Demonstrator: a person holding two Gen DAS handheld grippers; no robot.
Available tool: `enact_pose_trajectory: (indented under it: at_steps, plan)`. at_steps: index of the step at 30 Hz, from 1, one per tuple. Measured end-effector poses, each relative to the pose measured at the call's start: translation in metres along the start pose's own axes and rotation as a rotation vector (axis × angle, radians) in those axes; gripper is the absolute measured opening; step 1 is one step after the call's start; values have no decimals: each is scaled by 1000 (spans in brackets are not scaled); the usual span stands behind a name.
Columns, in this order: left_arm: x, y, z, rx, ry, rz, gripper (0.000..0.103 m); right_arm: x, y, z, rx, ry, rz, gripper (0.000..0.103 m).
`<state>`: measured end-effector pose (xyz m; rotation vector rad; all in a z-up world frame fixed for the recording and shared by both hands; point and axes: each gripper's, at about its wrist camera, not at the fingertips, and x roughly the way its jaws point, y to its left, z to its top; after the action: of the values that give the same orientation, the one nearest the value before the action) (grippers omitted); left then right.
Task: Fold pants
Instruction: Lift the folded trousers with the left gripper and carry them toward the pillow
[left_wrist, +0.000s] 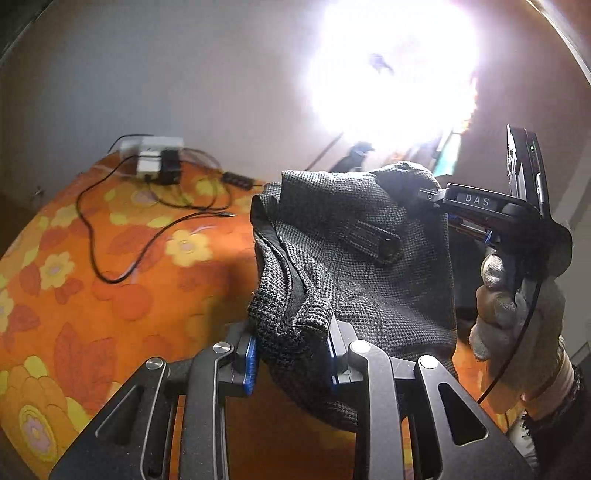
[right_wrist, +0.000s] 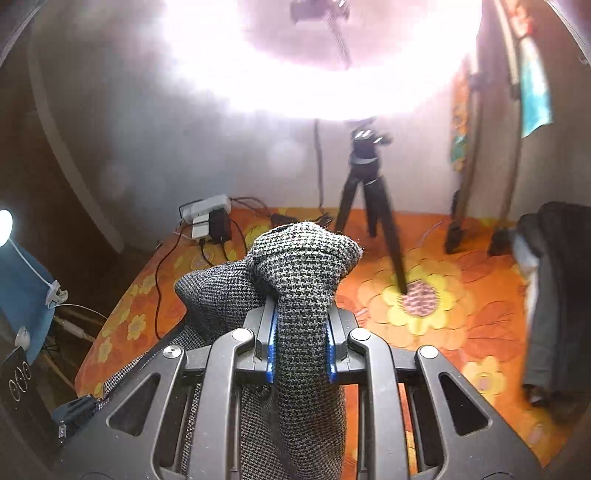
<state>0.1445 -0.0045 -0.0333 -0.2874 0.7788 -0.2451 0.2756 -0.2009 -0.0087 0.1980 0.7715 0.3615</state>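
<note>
both the left claw (left_wrist: 291, 354) and right claw (right_wrist: 301, 354) are clamped on bunched edges of the grey houndstooth pants (left_wrist: 351, 258), held aloft above the orange floral bed (left_wrist: 110, 277), apparently to spread them out for folding.

We are reading only one text: the white letters "DAS" on a small plate on the side of the right gripper (left_wrist: 428, 194), as the left wrist camera is showing it. We are making out no other words, numbers or brand marks in either view; the glare is washing out much of the background.
</note>
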Motion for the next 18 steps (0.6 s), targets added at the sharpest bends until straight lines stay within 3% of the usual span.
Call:
enact_pose_trajectory:
  at_steps: [7,18]
  plan:
    - [7,-58,5,34,-23,-80,26,-60,-46,9,23,-55,-49,21]
    - [51,-150,2,65,-6,-210,26,-124,-133,17,63,-107,-161,20]
